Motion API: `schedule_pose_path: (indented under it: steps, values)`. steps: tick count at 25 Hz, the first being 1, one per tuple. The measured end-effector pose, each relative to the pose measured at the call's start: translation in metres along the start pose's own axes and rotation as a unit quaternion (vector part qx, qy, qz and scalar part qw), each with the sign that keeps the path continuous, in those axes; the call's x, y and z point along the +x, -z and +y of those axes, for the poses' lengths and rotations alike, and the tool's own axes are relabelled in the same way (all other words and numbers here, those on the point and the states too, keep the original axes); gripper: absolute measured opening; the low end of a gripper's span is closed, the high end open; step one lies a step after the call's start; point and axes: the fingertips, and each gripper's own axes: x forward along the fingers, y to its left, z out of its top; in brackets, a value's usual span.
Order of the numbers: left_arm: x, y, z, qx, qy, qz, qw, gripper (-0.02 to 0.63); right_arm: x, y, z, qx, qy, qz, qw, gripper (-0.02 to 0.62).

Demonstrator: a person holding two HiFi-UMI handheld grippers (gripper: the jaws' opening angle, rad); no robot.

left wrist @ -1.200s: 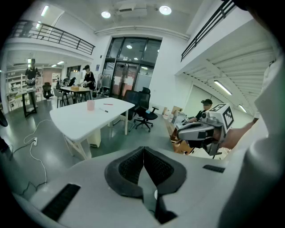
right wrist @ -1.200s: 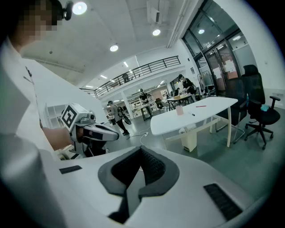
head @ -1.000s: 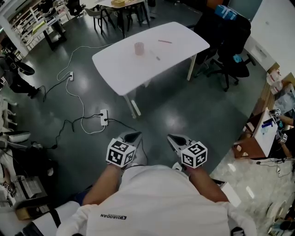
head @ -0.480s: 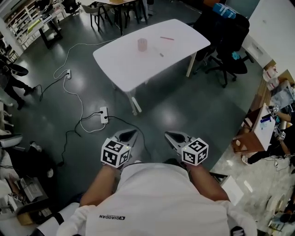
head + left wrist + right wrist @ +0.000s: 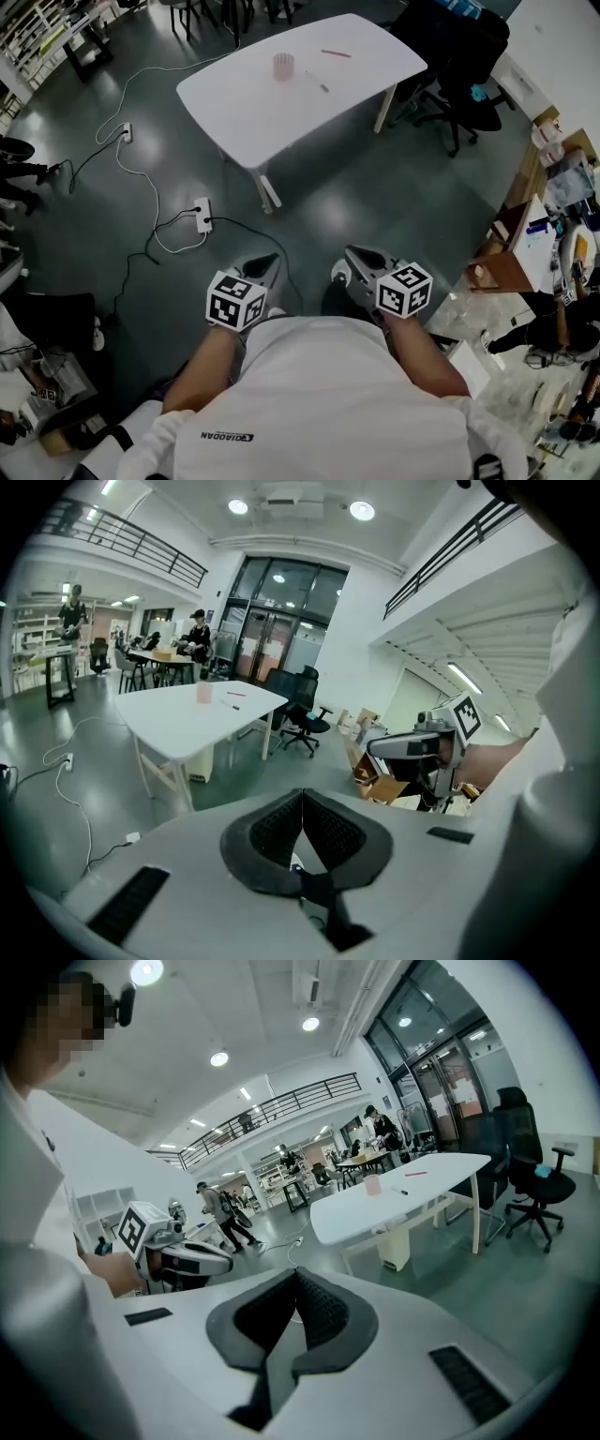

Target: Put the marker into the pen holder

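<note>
Head view, task not begun: marker untouched, everything left to do.

Head view: left gripper (image 5: 266, 266) and right gripper (image 5: 353, 259) close to the body over floor, well apart from table (image 5: 234, 103); marker (image 5: 336, 53) flat on the top, holder (image 5: 283, 67) upright near it but apart, pen (image 5: 317, 82) near both. Left gripper view: jaws pressed together, nothing between. Right gripper view: jaws likewise closed and empty, table far ahead. Remaining, by judgement: approach, pick up marker, drop into holder.
</note>
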Motion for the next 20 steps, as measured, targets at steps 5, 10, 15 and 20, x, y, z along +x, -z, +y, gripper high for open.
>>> schedule_pose_path:
  steps: [5,10,15,20]
  values:
    - [0.037,-0.018,-0.001,-0.01,-0.003,0.007,0.9999,0.029,0.011,-0.016,-0.04,0.011,-0.017,-0.002,1.0,0.018]
    - [0.1,-0.059,-0.003,-0.03,-0.01,0.011,0.9994,0.029,0.01,-0.052,-0.107,0.019,-0.026,-0.016,0.999,0.018]
    - [0.172,-0.118,-0.015,-0.027,-0.008,-0.004,0.9996,0.029,0.013,-0.077,-0.179,0.038,-0.034,-0.016,0.999,0.018]
    - [0.228,-0.15,-0.018,-0.018,-0.027,-0.002,0.9995,0.029,0.008,-0.095,-0.231,0.032,-0.046,-0.013,0.998,0.018]
